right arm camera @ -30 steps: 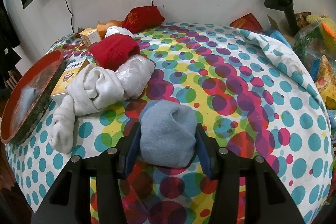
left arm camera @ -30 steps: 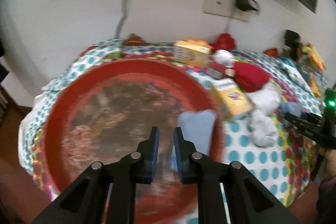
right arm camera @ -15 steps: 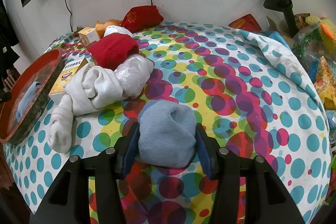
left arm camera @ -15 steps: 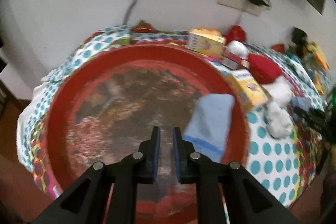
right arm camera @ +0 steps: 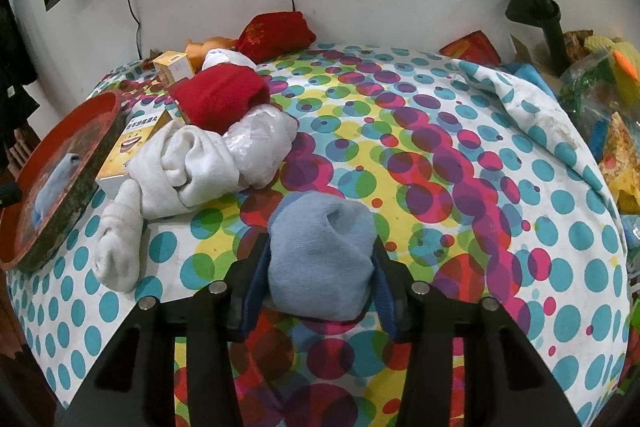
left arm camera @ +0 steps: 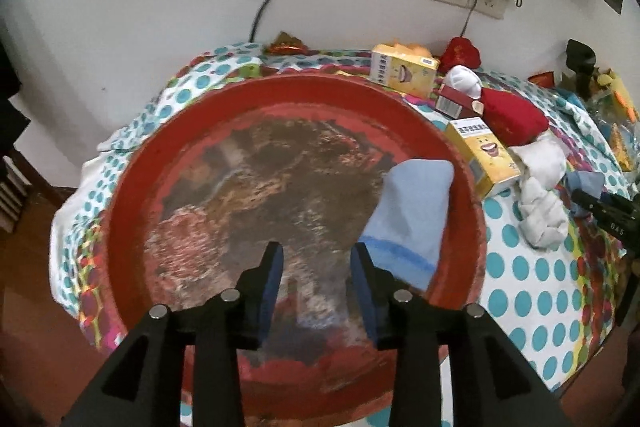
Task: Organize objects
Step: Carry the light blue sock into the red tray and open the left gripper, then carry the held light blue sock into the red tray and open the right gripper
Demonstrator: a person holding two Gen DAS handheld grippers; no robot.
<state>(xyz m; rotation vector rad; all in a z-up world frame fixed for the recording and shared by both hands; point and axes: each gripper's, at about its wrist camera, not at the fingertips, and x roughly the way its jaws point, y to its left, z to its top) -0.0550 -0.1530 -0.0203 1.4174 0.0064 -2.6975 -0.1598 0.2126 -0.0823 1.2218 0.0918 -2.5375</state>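
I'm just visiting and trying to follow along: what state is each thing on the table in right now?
Left claw: opening, nothing between its jaws.
Right claw: closing on the blue sock, which sits bunched on the tablecloth.
Flat blue sock: lying in the red tray.
White socks: heaped outside the tray.
Red sock: outside the tray.

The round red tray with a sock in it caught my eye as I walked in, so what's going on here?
A person is sorting socks with a handheld gripper in each hand. The left gripper hangs over the round red tray, jaws opening and empty; a light blue sock lies inside the tray. The right gripper is closing on a bunched light blue sock on the polka-dot tablecloth. White socks and a red sock wait beside the tray.
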